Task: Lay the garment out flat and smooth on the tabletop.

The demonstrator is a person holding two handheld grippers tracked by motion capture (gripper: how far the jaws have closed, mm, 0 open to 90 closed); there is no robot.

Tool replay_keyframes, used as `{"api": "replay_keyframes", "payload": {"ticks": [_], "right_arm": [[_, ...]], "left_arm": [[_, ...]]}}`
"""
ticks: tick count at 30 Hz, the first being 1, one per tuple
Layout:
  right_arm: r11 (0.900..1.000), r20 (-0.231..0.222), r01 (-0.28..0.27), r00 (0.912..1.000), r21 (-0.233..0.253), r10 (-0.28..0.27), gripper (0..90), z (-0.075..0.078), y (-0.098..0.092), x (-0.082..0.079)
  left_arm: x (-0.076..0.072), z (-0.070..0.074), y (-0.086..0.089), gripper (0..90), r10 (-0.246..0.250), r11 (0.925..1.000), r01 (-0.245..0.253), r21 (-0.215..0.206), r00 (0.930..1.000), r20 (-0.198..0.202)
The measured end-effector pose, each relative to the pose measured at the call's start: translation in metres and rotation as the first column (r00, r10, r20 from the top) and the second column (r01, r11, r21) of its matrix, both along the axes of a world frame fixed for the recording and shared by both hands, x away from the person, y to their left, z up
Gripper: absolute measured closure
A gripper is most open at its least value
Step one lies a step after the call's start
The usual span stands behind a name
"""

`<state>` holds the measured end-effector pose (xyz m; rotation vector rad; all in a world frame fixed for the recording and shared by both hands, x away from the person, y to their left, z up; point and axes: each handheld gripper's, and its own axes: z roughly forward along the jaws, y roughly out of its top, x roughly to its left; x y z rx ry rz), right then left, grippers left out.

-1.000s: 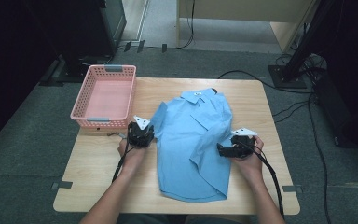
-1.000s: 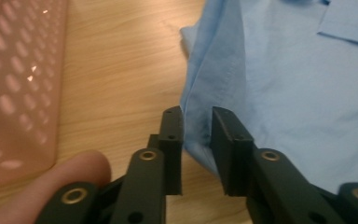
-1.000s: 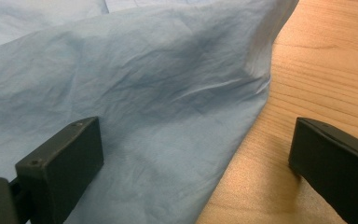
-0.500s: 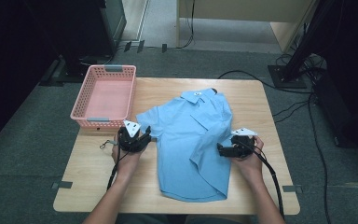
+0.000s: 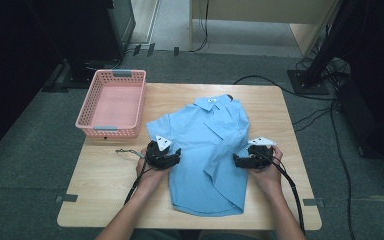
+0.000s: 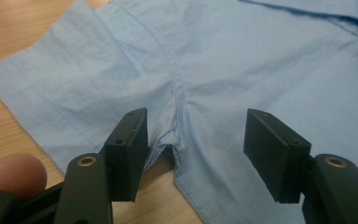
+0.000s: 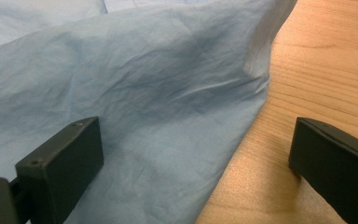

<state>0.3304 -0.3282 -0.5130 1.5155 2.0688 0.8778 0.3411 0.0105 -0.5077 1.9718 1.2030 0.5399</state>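
Observation:
A light blue short-sleeved shirt (image 5: 205, 150) lies front up on the wooden table (image 5: 105, 195), collar at the far side, its left sleeve spread flat. My left gripper (image 5: 175, 156) rests at the shirt's left side. In the left gripper view it (image 6: 196, 144) is open, jaws straddling the armpit seam of the shirt (image 6: 242, 60). My right gripper (image 5: 236, 161) sits at the shirt's right edge, where the cloth is folded inward. In the right gripper view it (image 7: 193, 154) is open, one jaw over the shirt (image 7: 135, 79) and the other over bare wood (image 7: 317, 70).
A pink plastic basket (image 5: 86, 116) stands at the table's far left corner. A thin cord (image 5: 126, 151) lies on the wood left of my left hand. Cables run over the floor beyond the table (image 5: 300, 120).
The shirt's left sleeve has been drawn out flat to the left. My left gripper went left with it, then came back right to the armpit. The right gripper has stayed put.

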Motion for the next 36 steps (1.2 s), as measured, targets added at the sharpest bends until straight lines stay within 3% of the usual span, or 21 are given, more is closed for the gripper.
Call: {"api": "replay_keyframes", "payload": {"ticks": [3,6,16,20,21,27,32,36], "right_arm": [[1.000,0.000,0.000,1.0000,0.000,0.000,2.3,0.000,0.000,0.000],[1.000,0.000,-0.001,1.0000,0.000,0.001,2.3,0.000,0.000,0.000],[1.000,-0.003,0.012,0.9999,0.004,-0.012,6.8,0.002,-0.004,-0.002],[0.995,-0.014,0.042,0.9991,0.087,-0.041,8.5,0.007,-0.010,-0.004],[0.995,-0.009,0.038,0.9993,0.090,-0.037,8.5,0.010,-0.009,-0.004],[0.997,-0.017,-0.004,0.9998,0.080,0.005,8.8,0.029,0.017,-0.010],[0.998,-0.071,-0.042,0.9965,0.042,0.045,12.1,0.035,0.052,-0.017],[0.997,-0.107,-0.045,0.9929,0.070,0.052,13.8,0.035,0.068,-0.021]], "left_arm": [[0.001,-0.001,0.001,40.0,0.007,0.9999,-0.007,-0.008,1.0000,-0.003],[0.003,-0.002,0.000,35.1,-0.014,0.9998,0.015,0.013,0.9989,-0.046],[0.004,-0.003,-0.001,21.7,-0.001,0.9991,0.004,0.041,0.9985,-0.055],[0.004,-0.003,-0.001,21.5,0.000,0.9991,0.002,0.043,0.9985,-0.056],[0.004,-0.003,-0.001,21.4,0.001,0.9991,0.001,0.043,0.9985,-0.055],[0.004,-0.003,-0.001,21.4,0.001,0.9991,0.001,0.043,0.9985,-0.056],[0.004,-0.003,-0.001,21.4,0.001,0.9991,0.001,0.042,0.9985,-0.055],[0.004,-0.003,-0.001,21.4,0.001,0.9991,0.001,0.041,0.9985,-0.055]]}}
